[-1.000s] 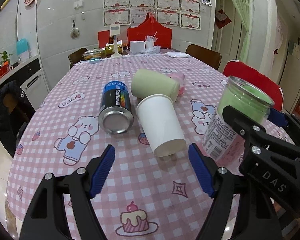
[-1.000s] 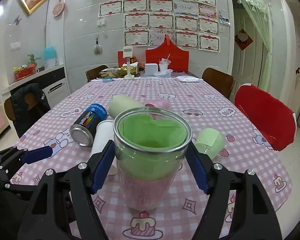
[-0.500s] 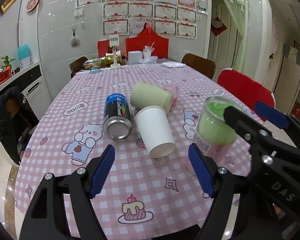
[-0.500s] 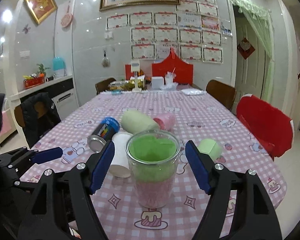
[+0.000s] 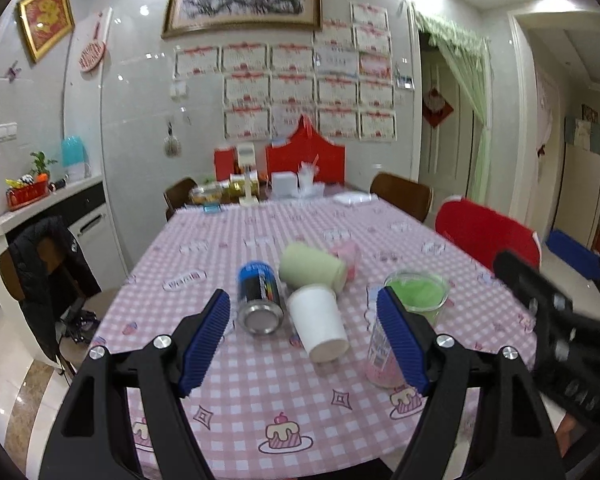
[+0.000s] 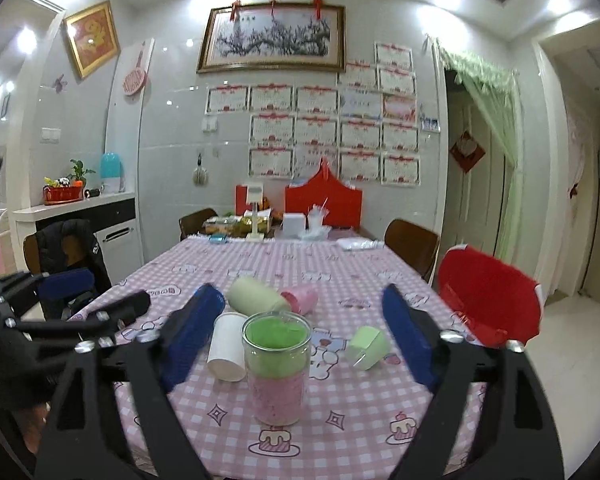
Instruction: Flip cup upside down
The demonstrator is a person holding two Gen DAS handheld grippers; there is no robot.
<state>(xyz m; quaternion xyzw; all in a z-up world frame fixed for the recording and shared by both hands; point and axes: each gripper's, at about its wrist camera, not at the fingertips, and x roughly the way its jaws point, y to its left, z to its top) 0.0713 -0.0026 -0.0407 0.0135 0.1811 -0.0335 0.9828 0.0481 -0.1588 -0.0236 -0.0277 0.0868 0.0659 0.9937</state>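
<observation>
Dining room, long table (image 6: 260,264) with pink checked cloth, certificates on back wall, red chair (image 6: 488,300) at the right edge.

Clear cup (image 6: 277,360) stands upright near the front edge of the table, roughly mid-width; mouth up, green in the upper part, pink below, printed label on one side. In the left wrist view the same cup (image 5: 414,304) sits toward the front right, partly hidden behind the near blue pad.

Right gripper (image 6: 300,344): jaws spread wide, blue pads either side of the clear cup but well apart from it, nothing held. Gripper is back from the table edge, above and in front.

Left gripper (image 5: 306,344): jaws spread wide too, empty, pointing at the cluster of lying items.

Cluster behind the clear cup, all on their sides: white paper cup (image 5: 318,326) with mouth toward the camera, soda can (image 5: 258,296) just to its left with metal end facing the camera, pale green roll-shaped cup (image 5: 312,268) behind them, pink cup (image 5: 348,254) touching or just beside that one, cannot tell which. Small light green cup (image 6: 368,346) lies tipped over to the right of the clear cup, apart from it.

Far edge of table: boxes, a red bag, clutter, blurred.
</observation>
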